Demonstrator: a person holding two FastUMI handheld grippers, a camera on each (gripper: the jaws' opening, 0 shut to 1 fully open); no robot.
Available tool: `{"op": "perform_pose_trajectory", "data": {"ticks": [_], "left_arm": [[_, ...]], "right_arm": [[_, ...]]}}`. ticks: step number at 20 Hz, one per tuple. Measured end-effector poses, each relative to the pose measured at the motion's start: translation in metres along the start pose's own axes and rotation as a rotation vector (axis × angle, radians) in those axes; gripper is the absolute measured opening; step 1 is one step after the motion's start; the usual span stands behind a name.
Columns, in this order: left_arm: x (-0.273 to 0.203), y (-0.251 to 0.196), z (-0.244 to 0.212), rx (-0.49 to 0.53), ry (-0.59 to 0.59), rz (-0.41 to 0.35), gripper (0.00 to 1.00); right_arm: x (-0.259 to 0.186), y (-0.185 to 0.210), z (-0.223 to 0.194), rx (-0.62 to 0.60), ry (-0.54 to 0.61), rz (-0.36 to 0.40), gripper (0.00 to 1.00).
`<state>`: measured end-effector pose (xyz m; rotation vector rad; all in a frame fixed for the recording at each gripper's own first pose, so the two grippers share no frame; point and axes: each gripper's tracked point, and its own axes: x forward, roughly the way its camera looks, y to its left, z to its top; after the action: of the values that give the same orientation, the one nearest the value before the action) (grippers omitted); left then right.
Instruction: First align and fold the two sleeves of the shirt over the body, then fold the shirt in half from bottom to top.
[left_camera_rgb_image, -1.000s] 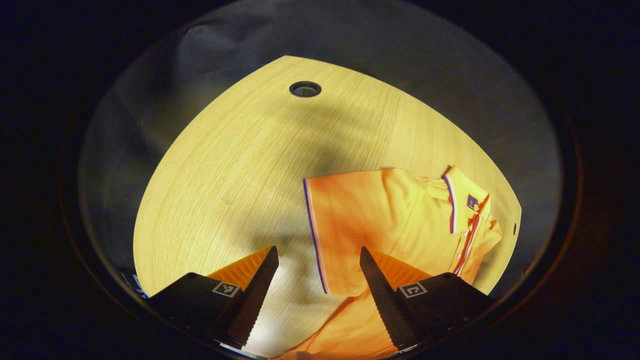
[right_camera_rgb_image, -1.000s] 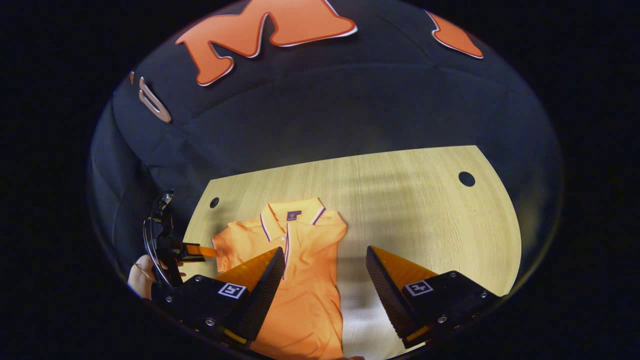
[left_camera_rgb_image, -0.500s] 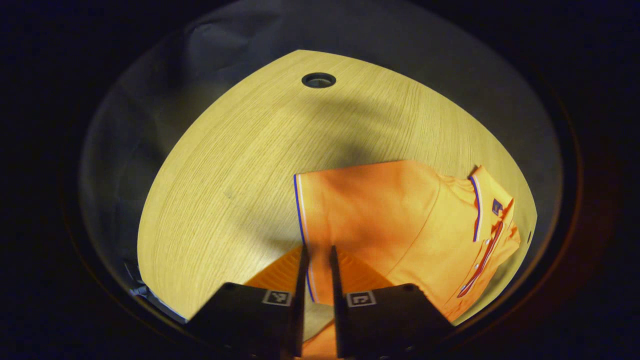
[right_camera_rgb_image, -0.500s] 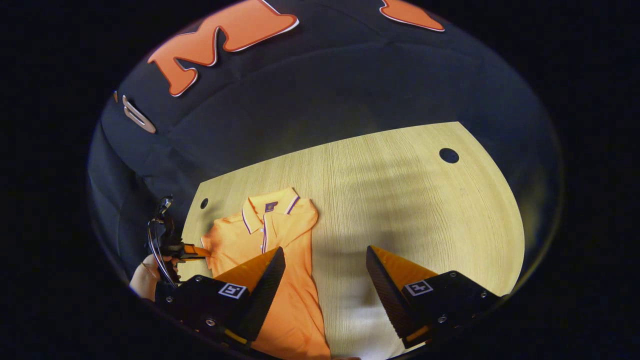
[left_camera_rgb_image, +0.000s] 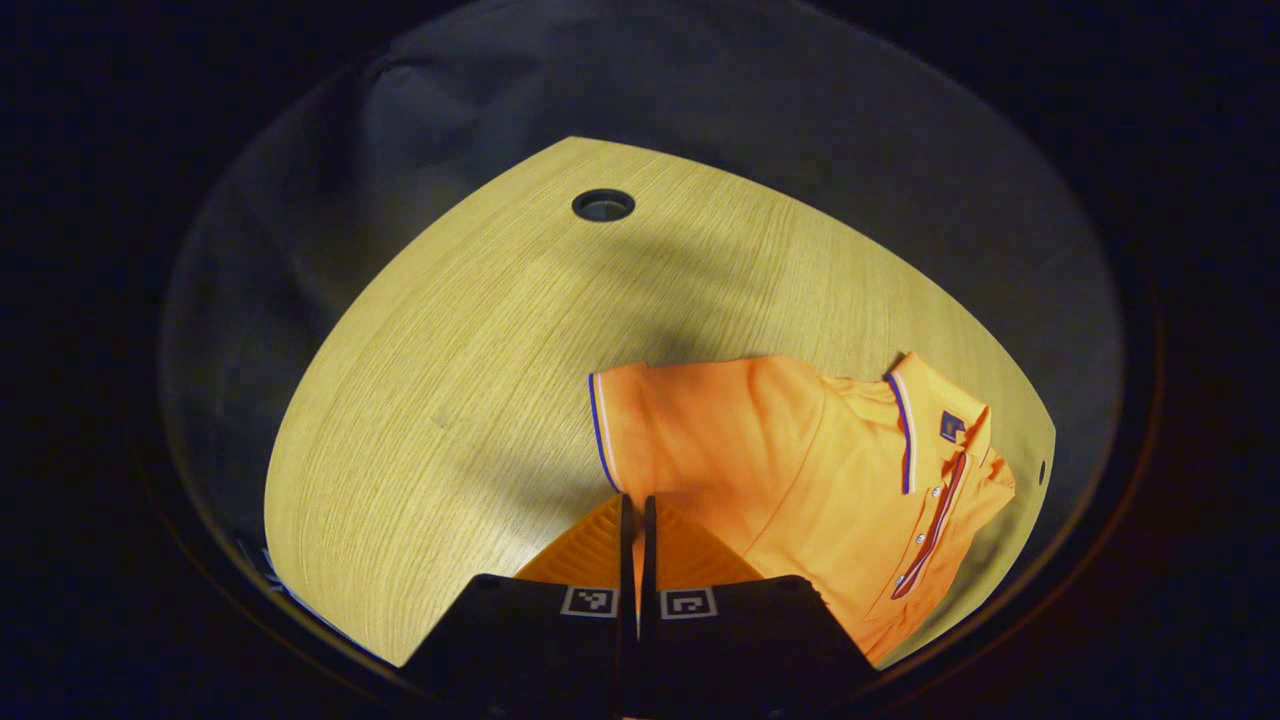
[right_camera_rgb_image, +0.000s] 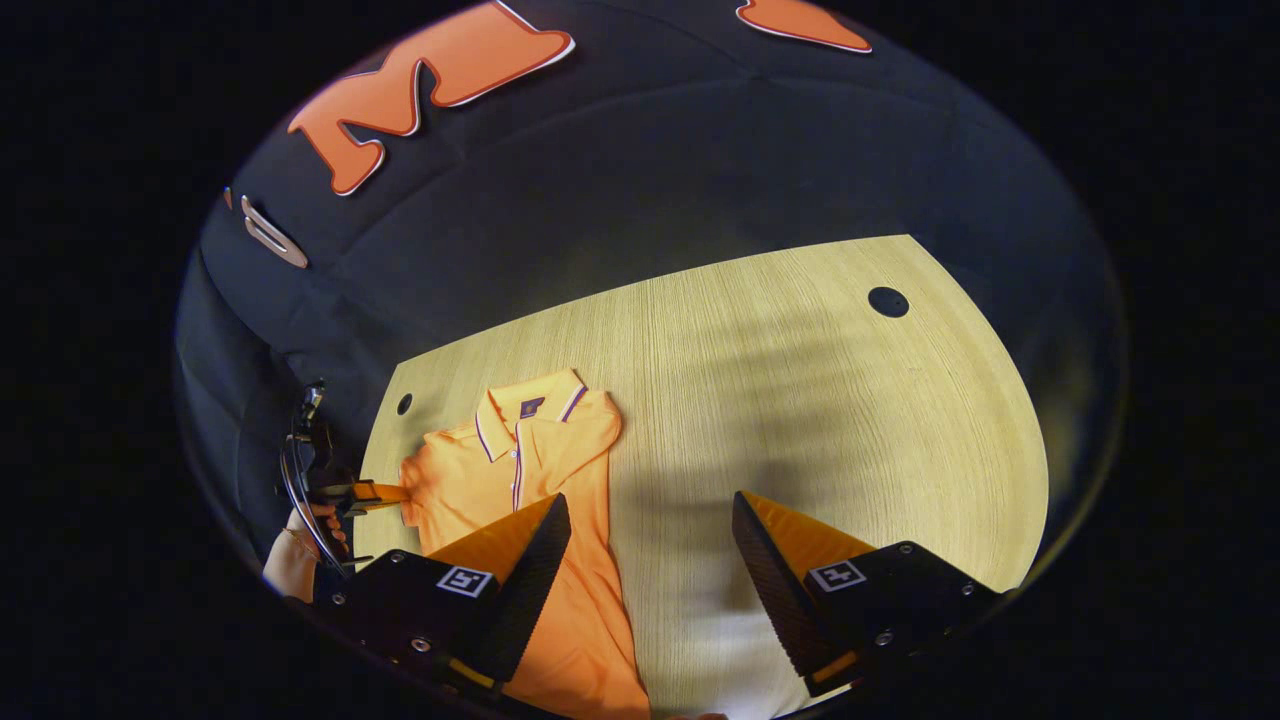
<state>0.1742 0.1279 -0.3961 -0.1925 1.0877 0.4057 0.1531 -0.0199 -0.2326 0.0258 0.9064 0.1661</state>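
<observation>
Both views look down at table (left_camera_rgb_image: 450, 380), sharing shirt (right_camera_rgb_image: 560, 470).

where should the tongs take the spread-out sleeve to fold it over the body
At its striped cuff edge, coming in from the outer side, level with the table. The sleeve lies flat and points away from the shirt body, so the cuff is the free end that can swing across. The left tongs look shut on that edge; the right tongs hang open.

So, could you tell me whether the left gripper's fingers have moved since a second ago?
Yes. The left gripper has closed: its fingers stood wide apart over the wooden table and now meet on the cuff of the orange shirt's sleeve.
</observation>
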Motion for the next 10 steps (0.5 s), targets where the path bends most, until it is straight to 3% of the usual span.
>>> {"op": "perform_pose_trajectory", "data": {"ticks": [10], "left_arm": [[-0.077,-0.088,0.016,0.167,-0.100,-0.120,0.01]], "right_arm": [[-0.012,-0.005,-0.002,-0.012,-0.024,0.021,0.99]]}}
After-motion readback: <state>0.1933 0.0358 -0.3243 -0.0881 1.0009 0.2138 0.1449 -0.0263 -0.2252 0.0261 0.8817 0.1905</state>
